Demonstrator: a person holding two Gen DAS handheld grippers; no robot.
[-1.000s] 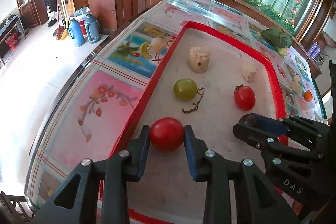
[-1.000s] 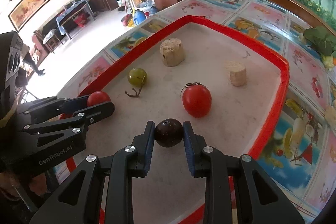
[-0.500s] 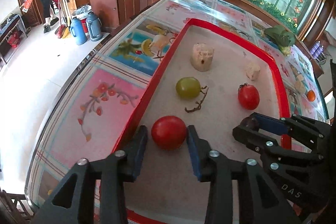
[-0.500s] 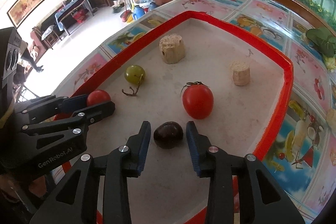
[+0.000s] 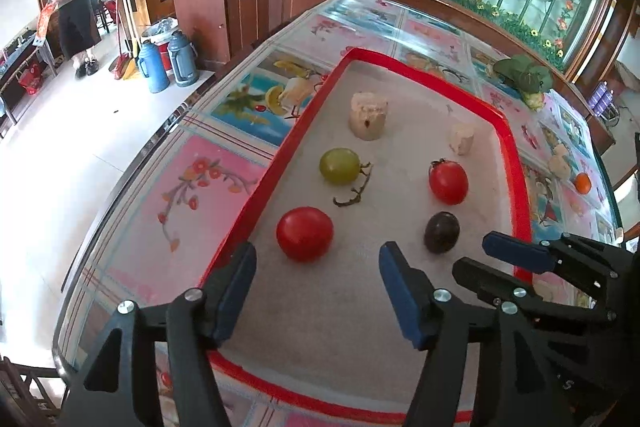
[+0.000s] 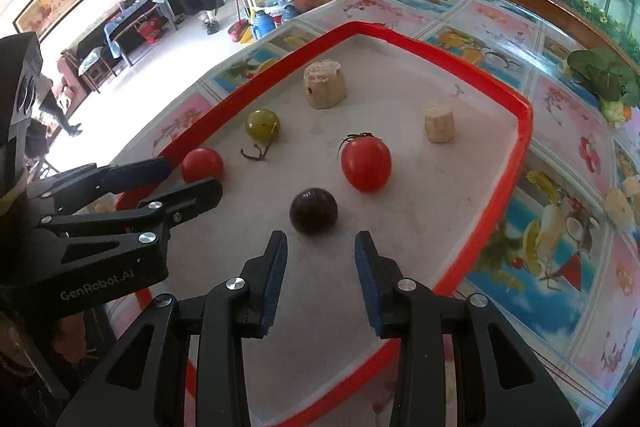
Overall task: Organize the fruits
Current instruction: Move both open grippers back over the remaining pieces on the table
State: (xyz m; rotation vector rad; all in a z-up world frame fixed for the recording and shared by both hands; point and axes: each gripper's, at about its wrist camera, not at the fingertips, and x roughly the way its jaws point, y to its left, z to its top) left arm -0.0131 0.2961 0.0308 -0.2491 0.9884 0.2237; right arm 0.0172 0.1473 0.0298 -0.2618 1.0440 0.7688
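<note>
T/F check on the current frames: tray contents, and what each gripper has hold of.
1. The green grape lies inside the red tray. True.
2. The left gripper clamps the red tomato. False: its jaws are opening, pads clear of it.
3. The dark grape lies free ahead of the right gripper. True.
4. The tray holds three cork-like pieces. False: two.

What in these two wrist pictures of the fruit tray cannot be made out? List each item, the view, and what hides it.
- Tray near corner: left wrist view, covered by the right gripper.
- Red tomato lower side: right wrist view, behind the left gripper, whose jaws are opening.
- Pale lumps on the table: right wrist view, blurred at the edge; kind unclear.
</note>
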